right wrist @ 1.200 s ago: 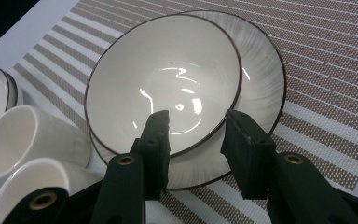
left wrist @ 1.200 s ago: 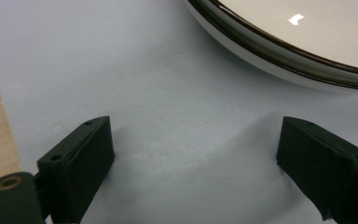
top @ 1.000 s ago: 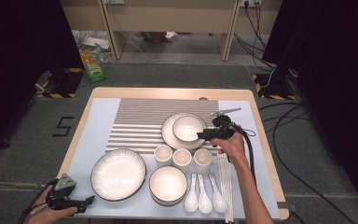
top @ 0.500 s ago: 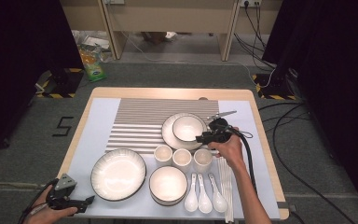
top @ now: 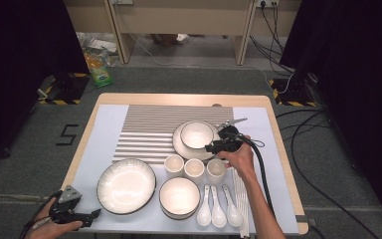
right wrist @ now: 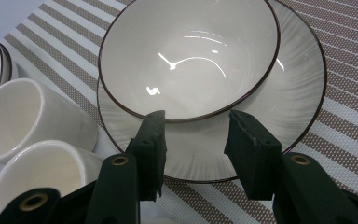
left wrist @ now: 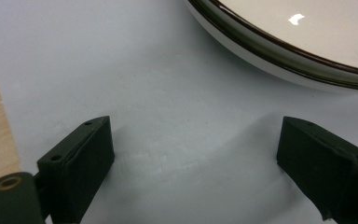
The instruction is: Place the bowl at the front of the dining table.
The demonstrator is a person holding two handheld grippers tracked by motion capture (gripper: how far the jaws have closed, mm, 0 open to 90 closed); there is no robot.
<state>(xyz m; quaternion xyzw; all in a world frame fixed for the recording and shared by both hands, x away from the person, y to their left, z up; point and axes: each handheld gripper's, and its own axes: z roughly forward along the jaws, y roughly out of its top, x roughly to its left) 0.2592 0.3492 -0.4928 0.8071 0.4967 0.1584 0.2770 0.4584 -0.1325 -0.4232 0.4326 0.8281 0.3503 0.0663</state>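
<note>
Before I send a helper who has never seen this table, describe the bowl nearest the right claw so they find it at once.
Start at the striped mat on the far half of the table. At its right edge lies a ribbed plate, and the bowl sits on it, just ahead of the right claw. It is the one bowl stacked on a plate; the others rest directly on the table covering.

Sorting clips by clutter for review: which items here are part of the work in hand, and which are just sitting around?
In hand:
- right gripper, jaws apart just off the bowl's near rim
- bowl
- plate under that bowl

Lying about:
- left gripper, open, at the table's near edge
- large plate
- second bowl
- three cups
- three spoons
- chopsticks
- striped mat
</note>
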